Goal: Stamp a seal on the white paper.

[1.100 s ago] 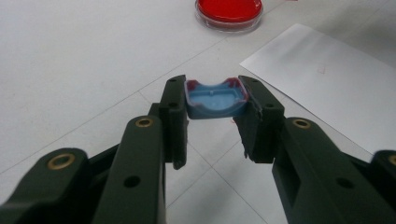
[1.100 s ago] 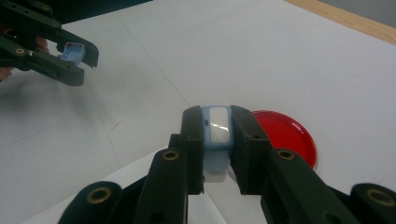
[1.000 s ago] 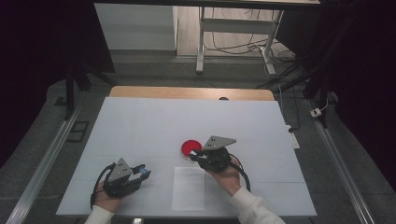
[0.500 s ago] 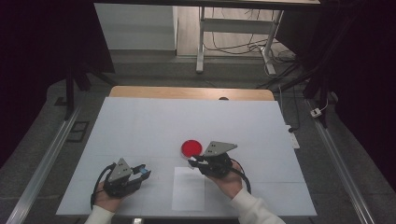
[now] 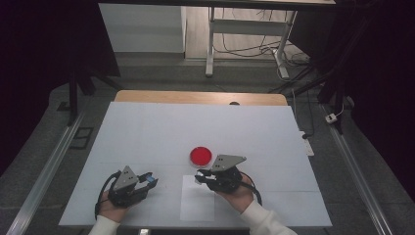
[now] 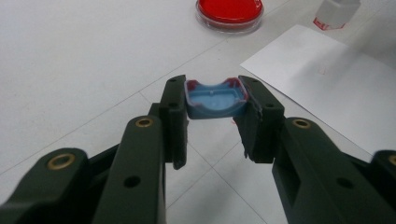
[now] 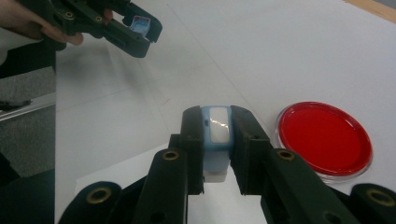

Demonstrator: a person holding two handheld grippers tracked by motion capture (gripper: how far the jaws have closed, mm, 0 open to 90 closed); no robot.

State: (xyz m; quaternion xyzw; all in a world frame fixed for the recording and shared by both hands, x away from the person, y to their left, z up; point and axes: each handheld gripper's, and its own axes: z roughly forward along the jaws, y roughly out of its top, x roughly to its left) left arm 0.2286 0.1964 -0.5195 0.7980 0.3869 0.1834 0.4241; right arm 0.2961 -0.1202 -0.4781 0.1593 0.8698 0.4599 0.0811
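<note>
The white table (image 5: pixel 147 127) lies mostly bare toward its far edge. The left gripper (image 6: pixel 215 100) clamps a blue cap (image 6: pixel 215 98), hollow upward; the right gripper (image 7: pixel 217 126) grips a small bottle (image 7: pixel 217 140) lengthwise, near the red dish (image 7: pixel 324 140).

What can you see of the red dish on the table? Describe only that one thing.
The red dish is a shallow round one with a clear, plastic-looking rim and a flat, glossy red filling. It lies level on the white table, just beyond the sheet of paper and near the right gripper. Nothing touches it.
</note>
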